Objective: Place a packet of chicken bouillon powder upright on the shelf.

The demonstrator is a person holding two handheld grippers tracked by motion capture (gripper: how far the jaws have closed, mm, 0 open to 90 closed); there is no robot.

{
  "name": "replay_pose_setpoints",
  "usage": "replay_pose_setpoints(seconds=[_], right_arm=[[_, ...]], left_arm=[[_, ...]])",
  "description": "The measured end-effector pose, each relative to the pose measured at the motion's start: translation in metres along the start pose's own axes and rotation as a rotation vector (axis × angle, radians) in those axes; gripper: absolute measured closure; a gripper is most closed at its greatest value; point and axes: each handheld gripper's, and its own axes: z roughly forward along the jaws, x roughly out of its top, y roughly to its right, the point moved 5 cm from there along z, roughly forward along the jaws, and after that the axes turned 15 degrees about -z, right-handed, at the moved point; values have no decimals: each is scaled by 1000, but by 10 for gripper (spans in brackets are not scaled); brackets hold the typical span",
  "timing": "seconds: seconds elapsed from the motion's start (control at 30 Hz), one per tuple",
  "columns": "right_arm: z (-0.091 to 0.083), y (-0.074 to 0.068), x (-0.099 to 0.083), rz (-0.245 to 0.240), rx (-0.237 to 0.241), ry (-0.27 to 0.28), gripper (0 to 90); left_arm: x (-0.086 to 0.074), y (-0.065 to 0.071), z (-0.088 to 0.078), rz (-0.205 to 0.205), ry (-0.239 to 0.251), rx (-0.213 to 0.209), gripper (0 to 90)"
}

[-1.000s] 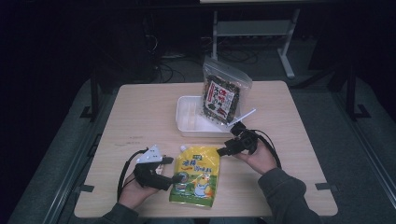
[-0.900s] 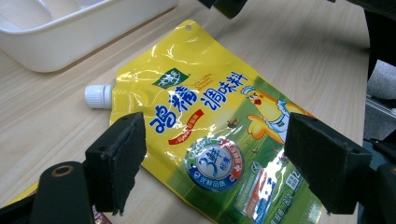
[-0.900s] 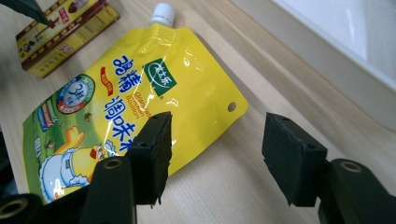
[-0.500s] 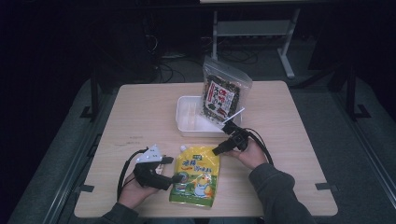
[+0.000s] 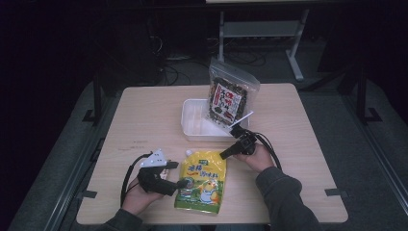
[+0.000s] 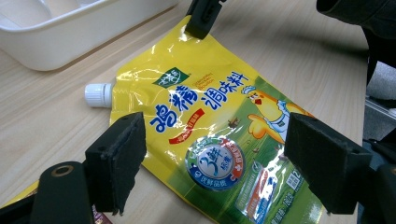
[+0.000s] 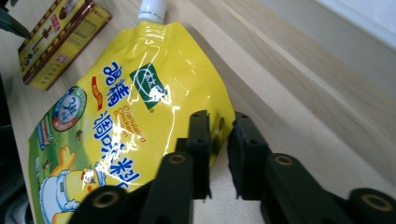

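High view first, nearest to you: your left hand-held gripper (image 5: 180, 183) is resting at the near left of the tabletop (image 5: 144, 115), its jaws standing spread at the left edge of the yellow spouted pouch (image 5: 202, 180), not pressing on it. In the left gripper view the two black pads are sitting well apart with the pouch's printed face between them. That pouch is lying flat on the near middle of the tabletop, its white cap (image 6: 98, 94) pointing away toward the tray.

A little farther out, your right hand-held gripper (image 5: 225, 155) is at the pouch's far right corner. Its jaws have just been closing, and in the right gripper view they are nearly pressed together, nipping that yellow corner (image 7: 219, 128) between the pads. A small brown and yellow box (image 7: 63, 39) is lying just beyond the pouch there.

Farther still, the white tray (image 5: 192, 126) is sitting mid-table, and the clear bag of dark snacks (image 5: 231, 96) is leaning at its far right end.
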Motion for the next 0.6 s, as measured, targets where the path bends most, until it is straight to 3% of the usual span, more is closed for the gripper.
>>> replay_pose_setpoints(seconds=[0.13, 0.6], right_arm=[[-3, -3, 1, -16, 12, 12, 888], [-21, -16, 3, -48, 7, 50, 896]], left_arm=[[0, 0, -1, -1, 1, 3, 204], [0, -1, 0, -8, -2, 1, 204]])
